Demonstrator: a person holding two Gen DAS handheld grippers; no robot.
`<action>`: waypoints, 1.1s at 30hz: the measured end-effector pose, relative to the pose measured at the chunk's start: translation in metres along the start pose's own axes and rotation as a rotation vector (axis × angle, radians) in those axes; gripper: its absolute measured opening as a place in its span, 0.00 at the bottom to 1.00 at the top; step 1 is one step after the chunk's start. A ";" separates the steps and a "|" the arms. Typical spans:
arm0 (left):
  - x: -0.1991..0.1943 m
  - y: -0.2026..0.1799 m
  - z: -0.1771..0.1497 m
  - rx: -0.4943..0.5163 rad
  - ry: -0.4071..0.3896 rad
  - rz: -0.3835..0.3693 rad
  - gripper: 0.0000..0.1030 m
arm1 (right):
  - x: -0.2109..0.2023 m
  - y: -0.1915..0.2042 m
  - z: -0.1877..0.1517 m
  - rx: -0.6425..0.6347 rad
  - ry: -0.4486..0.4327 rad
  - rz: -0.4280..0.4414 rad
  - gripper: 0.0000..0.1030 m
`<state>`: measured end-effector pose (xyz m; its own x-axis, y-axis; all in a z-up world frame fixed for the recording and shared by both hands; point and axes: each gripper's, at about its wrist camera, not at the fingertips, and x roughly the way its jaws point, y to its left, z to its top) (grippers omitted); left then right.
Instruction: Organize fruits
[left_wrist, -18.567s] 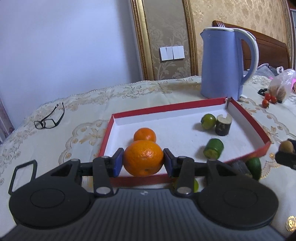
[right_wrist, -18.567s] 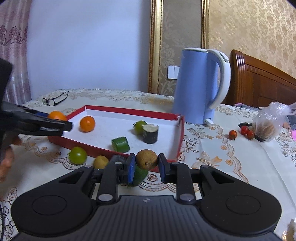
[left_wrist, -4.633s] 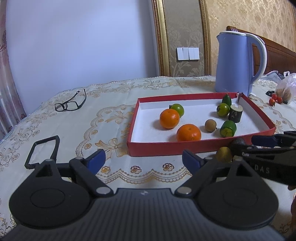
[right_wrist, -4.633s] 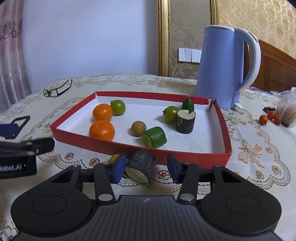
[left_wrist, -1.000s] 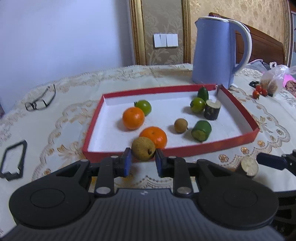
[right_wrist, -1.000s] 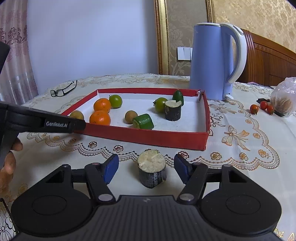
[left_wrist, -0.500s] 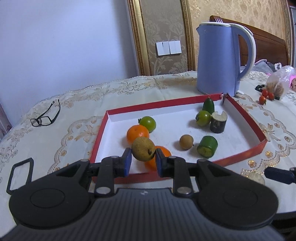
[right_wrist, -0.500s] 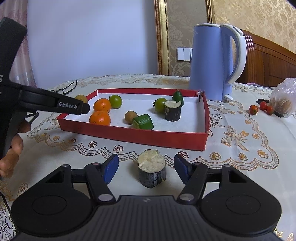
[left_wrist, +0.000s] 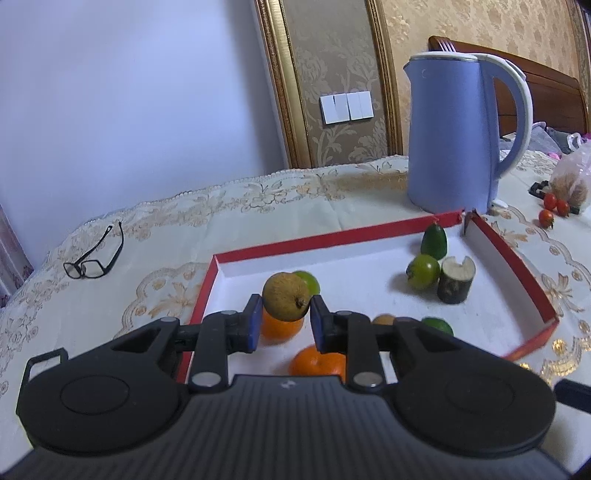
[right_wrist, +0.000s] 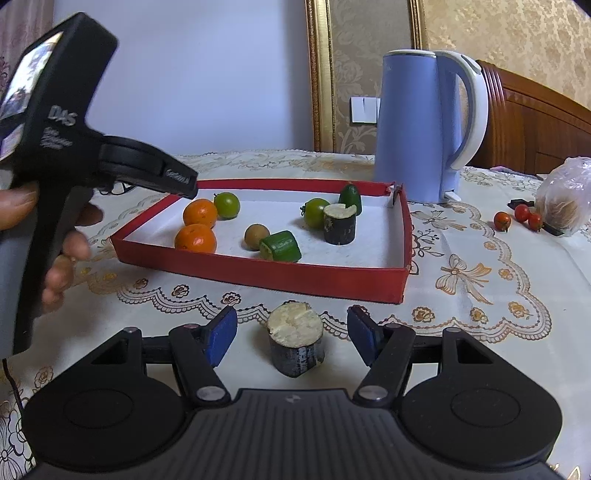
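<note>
My left gripper (left_wrist: 284, 319) is shut on a small brown-yellow fruit (left_wrist: 285, 301) and holds it above the near left part of the red tray (left_wrist: 332, 239). The tray holds two oranges (left_wrist: 317, 363), green fruits (left_wrist: 424, 271), a small brown fruit (right_wrist: 256, 236) and a dark cut stump piece (left_wrist: 455, 278). My right gripper (right_wrist: 293, 334) is open on the tablecloth in front of the tray (right_wrist: 266, 273), its fingers either side of a second dark cut piece (right_wrist: 295, 341) without touching it. The left gripper's body (right_wrist: 110, 162) shows over the tray's left corner.
A blue kettle (left_wrist: 456, 147) stands behind the tray's far right corner. Glasses (left_wrist: 96, 256) lie at the far left. Cherry tomatoes (right_wrist: 517, 218) and a plastic bag (right_wrist: 563, 197) lie at the right. A person's hand (right_wrist: 55, 240) holds the left gripper.
My left gripper has risen and moved forward over the tray with the brown-yellow fruit in it. My right gripper has stayed open around the dark cut piece.
</note>
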<state>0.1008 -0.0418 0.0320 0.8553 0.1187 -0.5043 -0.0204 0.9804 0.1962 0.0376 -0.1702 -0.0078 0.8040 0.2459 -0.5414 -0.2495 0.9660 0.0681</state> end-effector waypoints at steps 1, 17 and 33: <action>0.003 -0.001 0.001 0.001 0.001 0.003 0.24 | 0.000 0.000 0.000 0.000 -0.001 -0.002 0.64; 0.039 -0.013 0.015 0.013 0.019 0.021 0.24 | 0.000 -0.003 0.003 -0.003 0.001 -0.005 0.64; 0.060 -0.017 0.027 0.025 0.011 0.033 0.24 | 0.009 -0.004 0.003 0.000 0.022 -0.004 0.54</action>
<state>0.1663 -0.0558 0.0217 0.8489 0.1528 -0.5060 -0.0354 0.9716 0.2340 0.0468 -0.1714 -0.0103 0.7929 0.2400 -0.5600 -0.2461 0.9670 0.0659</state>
